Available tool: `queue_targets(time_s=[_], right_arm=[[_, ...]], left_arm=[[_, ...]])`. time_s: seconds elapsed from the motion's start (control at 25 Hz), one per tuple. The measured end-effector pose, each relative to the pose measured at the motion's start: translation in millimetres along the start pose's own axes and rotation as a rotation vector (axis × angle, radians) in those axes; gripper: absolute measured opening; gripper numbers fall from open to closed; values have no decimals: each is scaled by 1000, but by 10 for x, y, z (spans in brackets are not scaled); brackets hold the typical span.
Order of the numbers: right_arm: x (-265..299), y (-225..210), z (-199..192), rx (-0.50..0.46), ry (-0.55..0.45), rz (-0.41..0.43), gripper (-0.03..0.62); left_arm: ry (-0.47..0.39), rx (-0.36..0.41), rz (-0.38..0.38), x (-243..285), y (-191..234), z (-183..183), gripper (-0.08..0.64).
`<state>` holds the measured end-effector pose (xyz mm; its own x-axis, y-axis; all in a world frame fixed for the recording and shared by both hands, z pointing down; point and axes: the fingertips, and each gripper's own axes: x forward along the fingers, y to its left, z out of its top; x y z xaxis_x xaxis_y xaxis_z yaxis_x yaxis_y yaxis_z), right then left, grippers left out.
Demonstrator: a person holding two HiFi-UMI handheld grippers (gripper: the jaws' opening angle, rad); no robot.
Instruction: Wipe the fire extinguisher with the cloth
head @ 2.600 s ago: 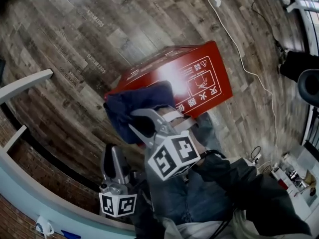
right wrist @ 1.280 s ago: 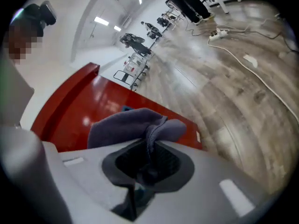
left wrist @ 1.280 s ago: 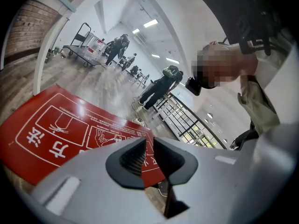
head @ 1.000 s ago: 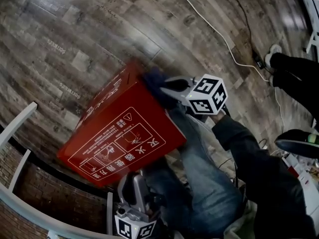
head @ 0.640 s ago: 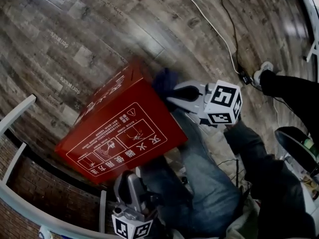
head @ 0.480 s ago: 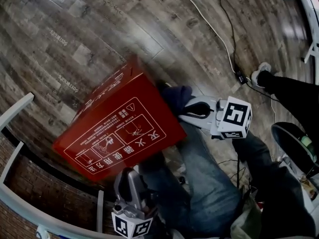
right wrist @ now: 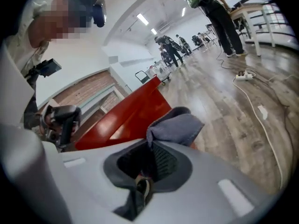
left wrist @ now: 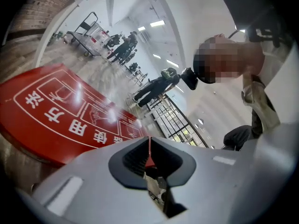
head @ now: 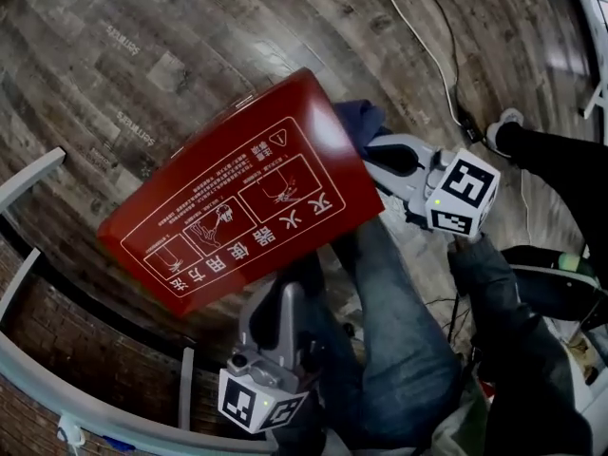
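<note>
The left tongs [left wrist: 149,143] are seen closed, seemingly empty; the red fire extinguisher box [left wrist: 58,120] is shown just beyond, leftward.

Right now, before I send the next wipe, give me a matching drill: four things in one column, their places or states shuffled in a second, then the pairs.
Things:
1. red rectangular fire extinguisher box
2. dark blue cloth
3. thin white cable
4. left gripper

States:
A. lying on the wooden floor
B. jaws together, below the box in the head view
C. clamped in the right gripper
D. white printed instructions facing the head camera

Pairs: 1-D, 2-C, 3-A, 4-B.

The right gripper's jaws have just been closing on the cloth.
</note>
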<state>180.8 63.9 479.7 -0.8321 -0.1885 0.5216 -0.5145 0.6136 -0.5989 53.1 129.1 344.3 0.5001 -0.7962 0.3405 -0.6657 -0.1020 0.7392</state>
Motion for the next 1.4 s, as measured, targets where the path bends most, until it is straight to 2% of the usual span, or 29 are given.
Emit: queue_targets(time_s=[0.16,0.32,0.56,0.68,0.8,0.84,0.92,1.0,1.08,1.2,1.28,1.4], right_arm=[[233,-198,133,-20,-32,-64,26],[405,-424,145,-12,-40,-65,26],[433,-428,-24,65,-11,7,26],[402,-370,-78,31,47,44,26],[484,-422,0,-62,102,24,26],[512,-444,21,-70,107,20,25],[497,-433,15,-13,98,38,26],[376,-318,-72,54,92,70,25],[170,-117,-268,58,136,113,26],[-190,331,-690,-59,245,176,25],[-379,720,-764,-102,217,190,25],[-505,1272,-549,-67,145,145,25]], left_arm=[[48,17,-70,216,-226,-135,14],[62,-10,-78,335,-285,-231,14],[49,-22,-63,488,-293,-163,13],[50,-34,-57,542,-283,-169,14],[42,-54,-64,582,-313,-174,14],[41,-58,-65,594,-317,-178,14],[38,-61,-66,620,-324,-161,13],[29,-58,-68,627,-341,-105,14],[19,-59,-74,615,-359,-51,14],[19,-52,-86,514,-374,-17,14],[39,-18,-71,336,-322,-31,14],[51,30,12,-43,-48,-10,14]])
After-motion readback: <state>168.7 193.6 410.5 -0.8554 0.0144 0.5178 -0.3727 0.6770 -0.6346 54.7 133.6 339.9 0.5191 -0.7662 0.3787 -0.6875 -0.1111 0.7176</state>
